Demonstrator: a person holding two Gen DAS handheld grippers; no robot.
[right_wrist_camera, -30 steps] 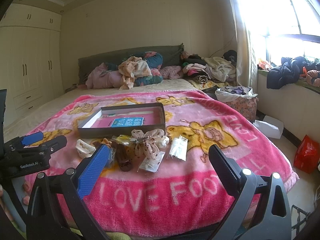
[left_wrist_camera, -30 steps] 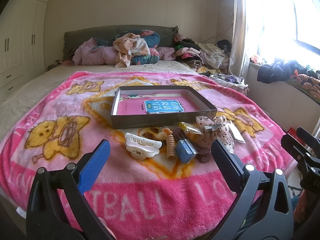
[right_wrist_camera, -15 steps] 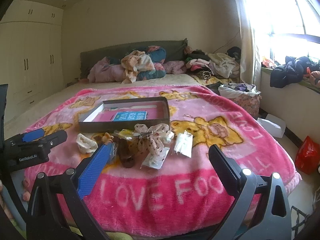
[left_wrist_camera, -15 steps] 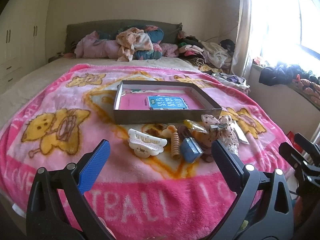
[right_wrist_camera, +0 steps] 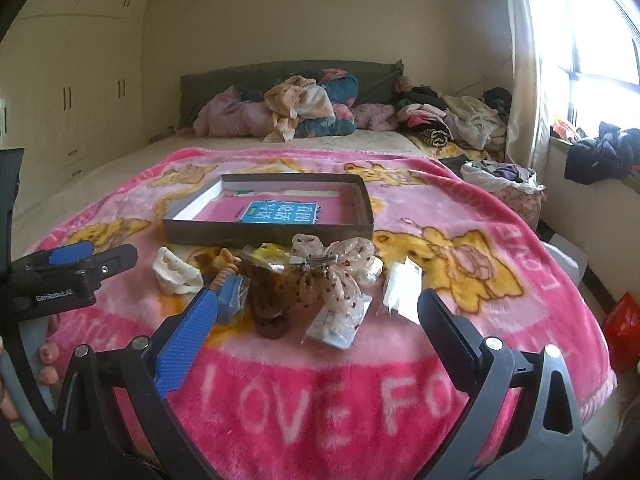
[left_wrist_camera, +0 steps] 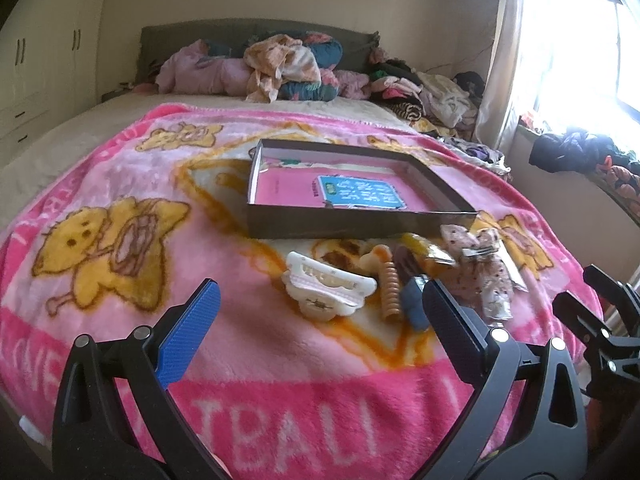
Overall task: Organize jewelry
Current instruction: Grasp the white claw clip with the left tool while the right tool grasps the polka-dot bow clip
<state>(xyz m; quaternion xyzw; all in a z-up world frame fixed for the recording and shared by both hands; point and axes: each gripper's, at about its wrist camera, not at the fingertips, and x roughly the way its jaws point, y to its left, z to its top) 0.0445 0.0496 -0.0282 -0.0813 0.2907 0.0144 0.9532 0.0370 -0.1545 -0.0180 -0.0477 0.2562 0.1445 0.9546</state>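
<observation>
A shallow brown box with a pink and blue book inside lies on the pink blanket. In front of it sits a heap of hair accessories: a white claw clip, an orange spiral tie, a blue clip, a dotted bow, a brown clip and clear packets. My left gripper hovers open just short of the white claw clip. My right gripper is open too, near the bow and brown clip. Neither holds anything.
The pink blanket covers the bed's near half. Piled clothes and bedding lie at the headboard. Wardrobes stand at left; a window ledge with clothes and a red bag on the floor are at right.
Both grippers have moved forward and lower toward the heap of accessories, which now looks larger. Both stay open. Nothing on the blanket has shifted.
</observation>
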